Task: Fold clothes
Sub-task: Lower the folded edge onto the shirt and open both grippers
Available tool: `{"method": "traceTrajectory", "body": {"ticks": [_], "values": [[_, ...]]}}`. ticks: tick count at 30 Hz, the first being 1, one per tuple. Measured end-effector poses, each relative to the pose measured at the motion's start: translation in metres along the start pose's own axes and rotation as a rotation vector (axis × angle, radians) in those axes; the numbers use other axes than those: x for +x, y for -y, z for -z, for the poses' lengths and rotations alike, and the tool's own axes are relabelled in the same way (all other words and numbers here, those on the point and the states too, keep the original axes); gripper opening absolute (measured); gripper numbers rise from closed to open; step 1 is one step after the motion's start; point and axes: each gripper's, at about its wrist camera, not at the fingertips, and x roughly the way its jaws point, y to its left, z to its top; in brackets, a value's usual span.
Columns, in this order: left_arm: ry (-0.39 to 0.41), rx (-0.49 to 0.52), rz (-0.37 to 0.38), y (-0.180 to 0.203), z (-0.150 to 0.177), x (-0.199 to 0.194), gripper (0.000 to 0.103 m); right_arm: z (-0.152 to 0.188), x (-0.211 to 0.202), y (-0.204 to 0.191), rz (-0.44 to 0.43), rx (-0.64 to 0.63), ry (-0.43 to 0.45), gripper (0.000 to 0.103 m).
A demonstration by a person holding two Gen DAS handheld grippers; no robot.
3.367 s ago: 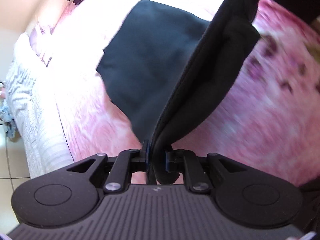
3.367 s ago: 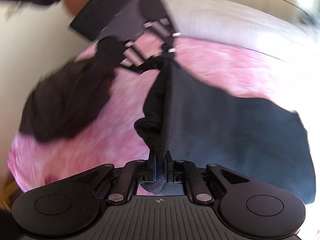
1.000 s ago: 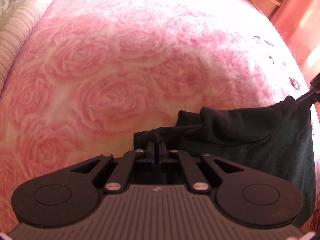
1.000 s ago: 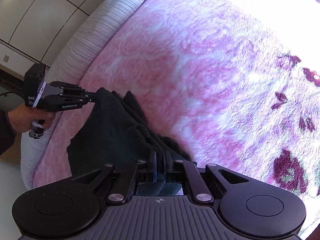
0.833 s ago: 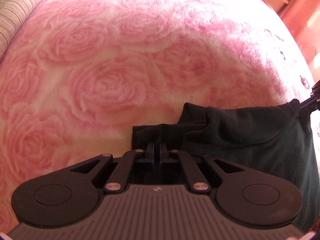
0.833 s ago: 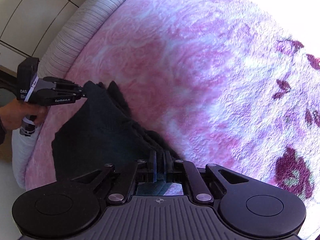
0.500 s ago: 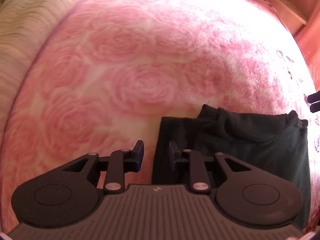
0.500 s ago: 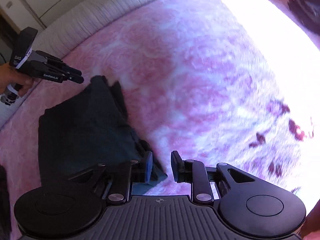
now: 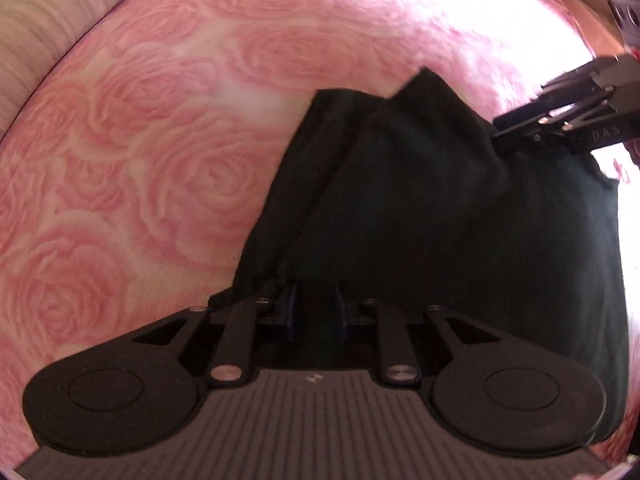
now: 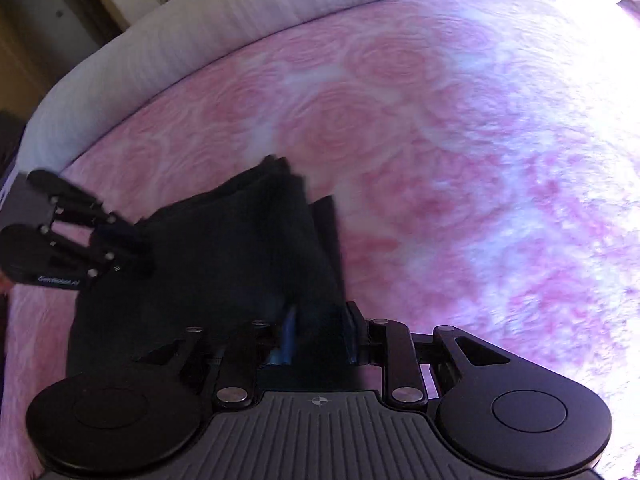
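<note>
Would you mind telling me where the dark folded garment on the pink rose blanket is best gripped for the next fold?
Probably at its two near corners, coming in low from the near edge. The dark garment lies flat in stacked layers on the rose blanket, and its layered edges face the left hand-held gripper and right hand-held gripper, whose open jaws already straddle the cloth.

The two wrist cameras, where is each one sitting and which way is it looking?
Left wrist: sits on the left gripper, looks along its parted fingers over the dark garment and pink rose blanket; right gripper shows upper right.
Right wrist: sits on the right gripper, faces the garment; left gripper shows left.
Shared: garment, blanket, each other's gripper.
</note>
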Motion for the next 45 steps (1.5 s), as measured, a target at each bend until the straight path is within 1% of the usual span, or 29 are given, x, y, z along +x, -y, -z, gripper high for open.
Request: {"method": "traceTrajectory", "body": {"ticks": [2,4,7,9,11,12,14,16,18,19,22,26,28,29,31,32,34,35,36,38,40,41,43,45], "values": [[0.024,0.003,-0.018,-0.001,-0.001,-0.010,0.014,-0.001,-0.013,-0.001,0.010,0.005,0.012,0.025],[0.053,-0.017,-0.018,-0.004,-0.004,-0.020,0.014,0.002,-0.028,-0.006,0.012,0.000,0.026,0.025],[0.086,-0.030,-0.007,-0.004,-0.015,-0.019,0.015,0.011,-0.045,-0.026,-0.027,-0.023,0.044,0.025],[0.093,-0.010,-0.002,0.001,-0.025,-0.012,0.015,0.009,-0.036,-0.042,-0.069,-0.072,0.035,0.025],[0.086,0.028,-0.002,0.008,-0.030,-0.001,0.015,-0.001,-0.019,-0.053,-0.067,-0.146,0.043,0.025],[0.083,0.042,-0.005,0.011,-0.031,0.004,0.015,-0.010,-0.007,-0.051,-0.054,-0.150,0.048,0.025],[0.078,0.044,-0.011,0.011,-0.031,0.012,0.020,-0.028,0.019,-0.039,-0.030,-0.121,0.035,0.025],[0.085,0.025,-0.007,0.009,-0.030,0.015,0.021,-0.043,0.043,-0.021,-0.024,-0.075,0.005,0.026],[0.092,0.007,-0.003,0.006,-0.030,0.017,0.021,-0.050,0.047,-0.011,-0.046,-0.042,0.010,0.027],[0.096,0.003,-0.007,0.005,-0.030,0.015,0.021,-0.051,0.042,-0.011,-0.040,-0.040,0.017,0.027],[0.109,-0.004,-0.028,0.003,-0.025,-0.003,0.021,-0.039,0.010,-0.014,-0.022,-0.050,0.052,0.027],[0.126,-0.051,-0.034,0.005,-0.001,-0.035,0.020,0.000,-0.039,-0.021,-0.015,-0.027,0.061,0.027],[0.109,-0.060,-0.026,0.013,0.017,-0.041,0.020,0.021,-0.064,-0.025,-0.012,-0.014,0.063,0.027],[0.091,-0.056,-0.029,0.017,0.024,-0.037,0.020,0.033,-0.071,-0.028,-0.014,-0.012,0.052,0.027],[0.047,-0.039,-0.044,0.023,0.038,-0.023,0.021,0.055,-0.068,-0.024,-0.002,0.012,-0.002,0.027],[0.044,-0.028,-0.048,0.024,0.042,-0.017,0.021,0.065,-0.065,-0.021,0.008,0.028,-0.031,0.027],[0.051,-0.020,-0.046,0.023,0.045,-0.011,0.022,0.078,-0.060,-0.010,0.011,0.070,-0.057,0.027],[0.051,-0.027,-0.046,0.020,0.043,-0.014,0.021,0.081,-0.060,-0.006,0.010,0.068,-0.059,0.027],[0.051,-0.030,-0.050,0.017,0.042,-0.018,0.021,0.080,-0.062,-0.009,0.017,0.036,-0.063,0.027],[0.058,-0.026,-0.087,0.014,0.041,-0.029,0.021,0.077,-0.069,-0.017,0.048,-0.035,-0.076,0.027],[0.071,-0.048,-0.120,0.008,0.045,-0.043,0.021,0.072,-0.080,-0.026,0.066,-0.056,-0.067,0.027],[0.081,-0.067,-0.133,0.005,0.048,-0.049,0.023,0.069,-0.086,-0.031,0.057,-0.070,-0.049,0.027],[0.075,-0.098,-0.144,-0.001,0.052,-0.048,0.023,0.067,-0.092,-0.042,0.024,-0.107,-0.020,0.027],[0.060,-0.116,-0.154,-0.006,0.056,-0.042,0.023,0.065,-0.083,-0.052,-0.001,-0.139,-0.014,0.028]]}}
